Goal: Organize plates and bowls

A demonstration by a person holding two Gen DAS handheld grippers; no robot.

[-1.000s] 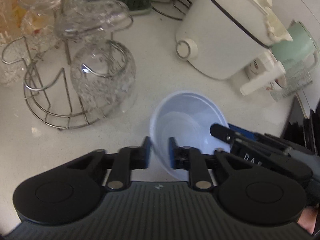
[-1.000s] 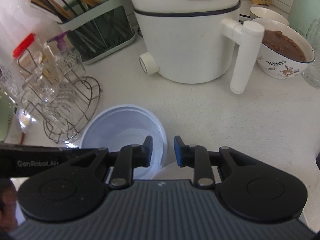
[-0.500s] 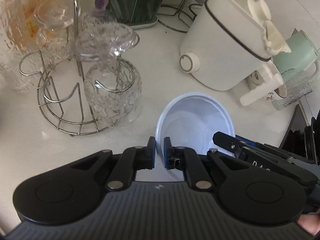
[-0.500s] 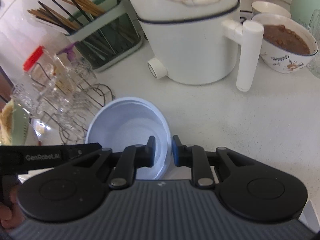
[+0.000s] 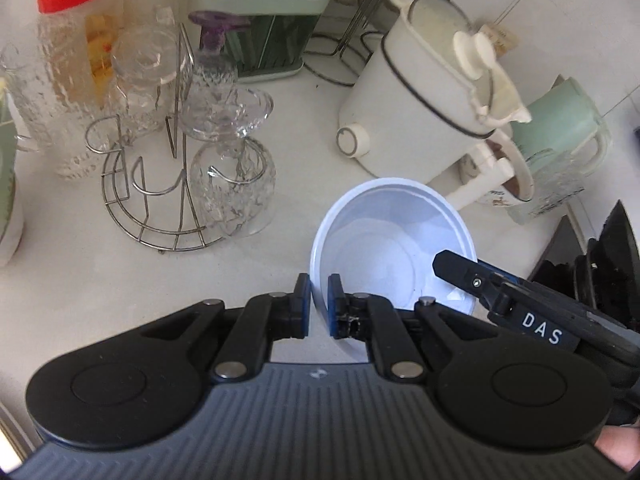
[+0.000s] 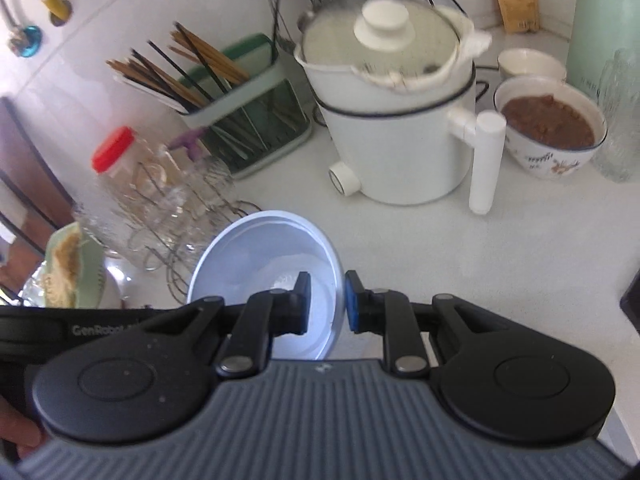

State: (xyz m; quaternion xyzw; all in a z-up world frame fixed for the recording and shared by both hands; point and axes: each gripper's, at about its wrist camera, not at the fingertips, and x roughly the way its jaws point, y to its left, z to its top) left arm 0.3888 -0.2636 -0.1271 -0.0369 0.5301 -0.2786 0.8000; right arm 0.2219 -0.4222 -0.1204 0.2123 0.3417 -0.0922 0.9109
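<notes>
the near rim of the pale blue bowl point(image 5: 384, 240) is hidden behind the left tool point(image 5: 319, 306), and part of its far side is covered by the right tool point(image 5: 472, 276). in the right wrist view the white cooker's lid point(image 6: 384, 36) is blurred. the red-capped jar point(image 6: 116, 156) behind the glasses is smeared.

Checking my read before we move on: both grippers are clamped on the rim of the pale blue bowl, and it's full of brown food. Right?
Not quite. The pale blue bowl is empty, as the left wrist view shows. The brown food is in the patterned bowl beside the white cooker. The left gripper and right gripper do each straddle the blue bowl's rim.
</notes>
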